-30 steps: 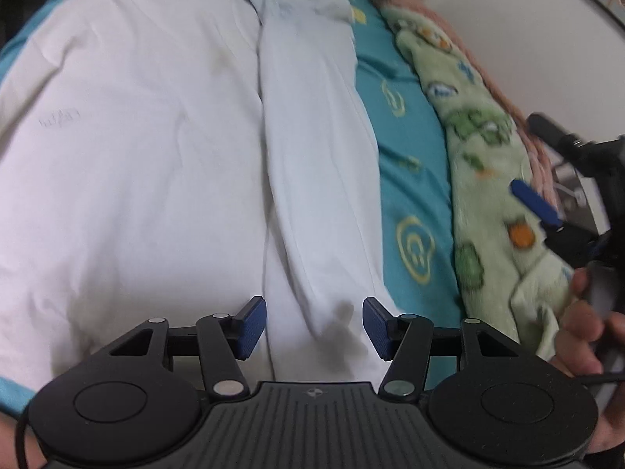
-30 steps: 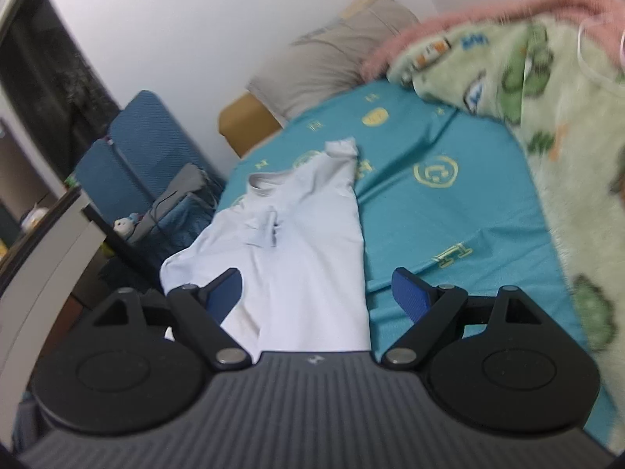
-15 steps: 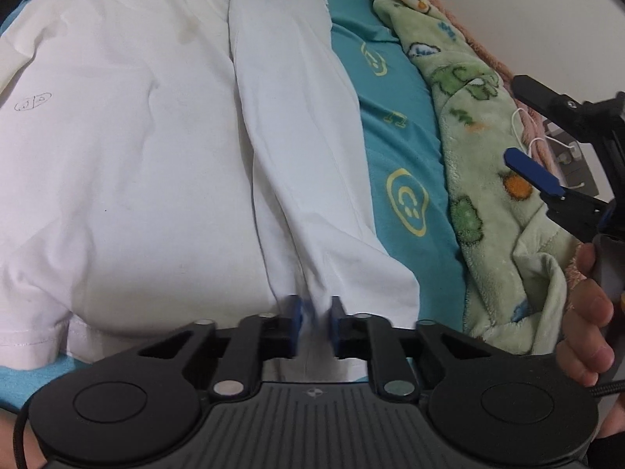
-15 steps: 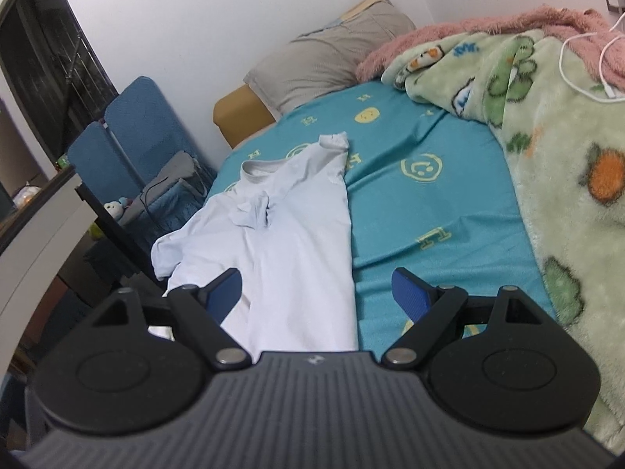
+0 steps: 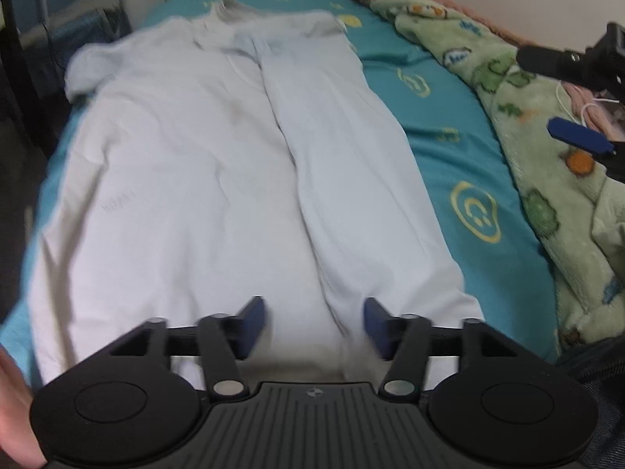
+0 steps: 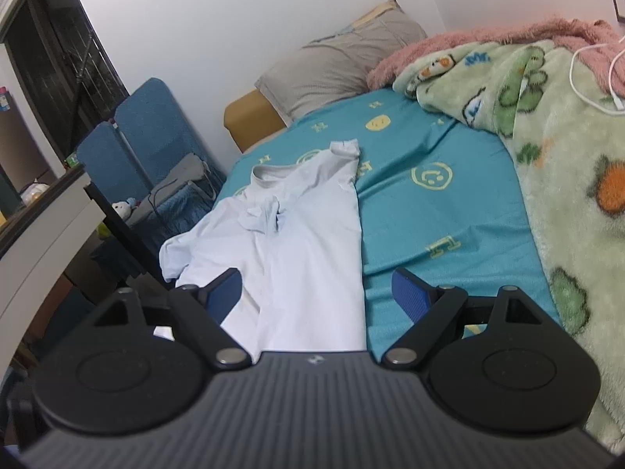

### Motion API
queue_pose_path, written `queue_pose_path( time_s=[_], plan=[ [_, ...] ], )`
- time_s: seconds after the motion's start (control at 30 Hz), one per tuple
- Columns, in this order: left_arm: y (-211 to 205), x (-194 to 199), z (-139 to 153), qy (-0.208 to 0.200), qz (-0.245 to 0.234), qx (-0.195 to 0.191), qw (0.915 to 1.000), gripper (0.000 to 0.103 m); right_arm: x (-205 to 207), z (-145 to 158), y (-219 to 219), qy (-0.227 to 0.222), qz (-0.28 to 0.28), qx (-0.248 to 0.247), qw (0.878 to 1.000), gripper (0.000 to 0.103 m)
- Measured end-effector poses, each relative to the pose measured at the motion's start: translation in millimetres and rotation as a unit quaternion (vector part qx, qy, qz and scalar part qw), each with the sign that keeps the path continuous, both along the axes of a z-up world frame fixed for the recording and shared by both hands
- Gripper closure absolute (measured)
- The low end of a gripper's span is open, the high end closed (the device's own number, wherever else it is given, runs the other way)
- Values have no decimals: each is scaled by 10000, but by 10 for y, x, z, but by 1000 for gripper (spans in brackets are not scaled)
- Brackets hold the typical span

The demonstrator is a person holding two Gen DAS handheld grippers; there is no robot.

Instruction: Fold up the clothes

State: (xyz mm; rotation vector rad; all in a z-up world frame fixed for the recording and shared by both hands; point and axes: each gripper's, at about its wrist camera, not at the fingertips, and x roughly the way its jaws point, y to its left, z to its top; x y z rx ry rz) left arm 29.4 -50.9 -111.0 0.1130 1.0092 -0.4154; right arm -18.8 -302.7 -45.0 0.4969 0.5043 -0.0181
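A white shirt lies flat on the teal bedsheet, collar at the far end, with its right side folded over the body along a long crease. It also shows in the right wrist view. My left gripper is open and empty, just above the shirt's near hem over the crease. My right gripper is open and empty, held above the bed near the shirt's lower right part. It also shows at the right edge of the left wrist view.
A green patterned blanket with a pink one behind it lies along the bed's right side, with a white cable on it. A grey pillow is at the head. Blue chairs and a dark desk stand left of the bed.
My left gripper closed near the hem half a second ago and has now opened again and pulled back, showing the whole shirt. The right gripper stayed open and shifted slightly.
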Motion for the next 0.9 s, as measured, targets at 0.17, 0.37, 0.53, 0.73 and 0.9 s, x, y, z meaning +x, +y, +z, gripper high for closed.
queue_pose_path(
  time_s=[0.17,0.37,0.53,0.73,0.9],
  plan=[
    [14,20,318,-779,39,73,9969,18,-42,70,-3,-196,-40,-50,9998,18],
    [-131,31,740,-1624,194,-183,9864,11,-169,216,-26,-577,-197,-256,9978,18],
    [-254,105,995,-2081,162,-402,9771,2,-263,282,-104,-854,-366,-517,9943,18],
    [-10,268,967,-2384,515,-799,9665,0,-135,187,-111,-694,-416,-824,9933,18],
    [376,390,868,-2136,827,-590,9716,0,120,93,92,-416,-174,-1108,9928,18]
  ],
)
